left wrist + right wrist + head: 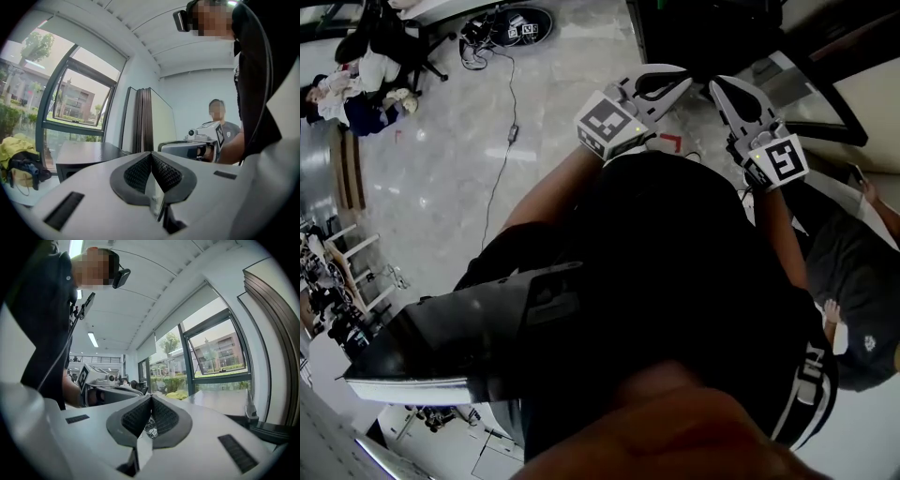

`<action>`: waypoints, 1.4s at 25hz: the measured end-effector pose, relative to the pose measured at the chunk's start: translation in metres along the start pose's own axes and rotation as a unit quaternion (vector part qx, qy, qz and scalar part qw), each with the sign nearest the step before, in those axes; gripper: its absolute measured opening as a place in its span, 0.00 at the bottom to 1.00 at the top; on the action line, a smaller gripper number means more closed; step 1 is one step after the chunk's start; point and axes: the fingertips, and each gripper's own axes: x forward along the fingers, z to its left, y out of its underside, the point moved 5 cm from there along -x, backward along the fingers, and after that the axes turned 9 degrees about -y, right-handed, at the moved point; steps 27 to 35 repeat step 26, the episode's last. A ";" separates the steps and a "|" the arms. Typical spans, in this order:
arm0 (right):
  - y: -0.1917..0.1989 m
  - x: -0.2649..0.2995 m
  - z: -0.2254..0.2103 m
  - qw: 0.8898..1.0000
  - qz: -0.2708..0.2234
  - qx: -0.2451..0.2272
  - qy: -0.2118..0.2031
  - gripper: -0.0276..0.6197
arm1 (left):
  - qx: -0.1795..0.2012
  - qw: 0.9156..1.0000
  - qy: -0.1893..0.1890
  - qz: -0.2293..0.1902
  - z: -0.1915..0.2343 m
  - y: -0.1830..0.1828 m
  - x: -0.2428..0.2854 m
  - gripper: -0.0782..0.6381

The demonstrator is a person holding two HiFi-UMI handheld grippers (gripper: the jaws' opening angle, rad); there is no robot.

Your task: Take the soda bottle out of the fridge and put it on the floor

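No soda bottle shows in any view, and I cannot make out a fridge. In the head view both grippers are held up level, side by side, in front of my dark-clad body. My left gripper [667, 82] is shut with nothing between its mesh pads [140, 171]. My right gripper [727, 94] is also shut and empty, its pads [164, 416] meeting at the tips. Each gripper view catches the other gripper beside it: the right gripper [199, 145] and the left gripper [101, 387].
A person [862, 309] sits close on the right. A black cable [500, 159] runs across the pale floor, and people sit at the far left [356, 84]. A dark low table [86, 154], tall folded panels [143, 122] and large windows [70, 103] stand ahead.
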 end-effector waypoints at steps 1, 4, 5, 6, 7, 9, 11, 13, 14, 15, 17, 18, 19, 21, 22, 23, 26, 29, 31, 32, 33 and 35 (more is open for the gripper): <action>-0.003 0.001 0.001 1.000 -0.003 -0.005 0.000 0.06 | 0.002 1.000 0.002 -0.005 -0.001 -0.003 0.001 0.12; -0.005 0.003 0.005 1.000 -0.004 -0.012 -0.004 0.06 | 0.008 1.000 0.007 -0.013 -0.003 -0.005 0.000 0.12; -0.005 0.004 0.006 1.000 -0.003 -0.013 -0.006 0.06 | 0.011 1.000 0.008 -0.013 -0.003 -0.005 0.000 0.12; -0.004 0.004 0.006 1.000 -0.001 -0.014 -0.007 0.06 | 0.015 1.000 0.009 -0.014 -0.003 -0.004 0.000 0.12; -0.003 0.004 0.005 1.000 0.003 -0.014 -0.007 0.06 | 0.017 1.000 0.010 -0.013 -0.003 -0.003 0.000 0.12; -0.001 0.004 0.005 1.000 0.010 -0.010 -0.004 0.06 | 0.015 1.000 0.008 -0.012 -0.002 -0.002 -0.001 0.12; 0.001 0.004 0.005 1.000 0.013 -0.007 -0.003 0.06 | 0.012 1.000 0.005 -0.010 0.000 0.001 -0.003 0.12; 0.003 0.002 0.002 1.000 0.013 -0.003 -0.003 0.06 | 0.011 1.000 0.002 -0.009 0.001 0.004 -0.001 0.12; 0.005 0.001 0.001 1.000 0.009 0.000 -0.002 0.06 | 0.011 1.000 0.003 -0.007 0.000 0.007 0.000 0.12; 0.006 -0.001 0.001 1.000 0.005 0.004 0.002 0.06 | 0.011 1.000 0.005 -0.004 -0.002 0.011 0.001 0.12; 0.007 -0.005 0.003 1.000 0.005 0.014 0.011 0.06 | 0.009 1.000 0.010 0.001 -0.003 0.017 0.001 0.12; 0.008 -0.004 0.004 1.000 0.009 0.017 0.009 0.06 | 0.006 1.000 0.008 0.002 -0.002 0.018 0.000 0.12; 0.009 -0.002 0.005 1.000 0.013 0.018 0.004 0.06 | 0.001 1.000 0.004 0.003 0.000 0.019 -0.002 0.12; 0.015 0.001 0.004 1.000 0.019 0.025 -0.003 0.06 | -0.006 1.000 -0.004 0.006 0.003 0.025 -0.003 0.12; 0.019 0.000 0.002 0.999 0.020 0.031 0.000 0.06 | -0.006 1.000 -0.004 0.007 0.003 0.029 0.000 0.12; 0.023 -0.005 -0.001 0.999 0.020 0.037 0.006 0.06 | -0.006 1.000 -0.001 0.009 0.001 0.034 0.005 0.12; 0.033 -0.022 -0.007 0.998 0.021 0.054 0.035 0.06 | -0.006 1.000 0.022 0.015 -0.008 0.047 0.023 0.12; 0.033 -0.022 -0.007 0.998 0.021 0.054 0.035 0.06 | -0.006 1.000 0.022 0.015 -0.008 0.047 0.023 0.12; 0.033 -0.022 -0.007 0.998 0.021 0.054 0.035 0.06 | -0.006 1.000 0.022 0.015 -0.008 0.047 0.023 0.12; 0.033 -0.022 -0.007 0.998 0.021 0.054 0.035 0.06 | -0.006 1.000 0.022 0.015 -0.008 0.047 0.023 0.12; 0.033 -0.022 -0.007 0.998 0.021 0.054 0.035 0.06 | -0.006 1.000 0.022 0.015 -0.008 0.047 0.023 0.12; 0.033 -0.022 -0.007 0.998 0.021 0.054 0.035 0.06 | -0.006 1.000 0.022 0.015 -0.008 0.047 0.023 0.12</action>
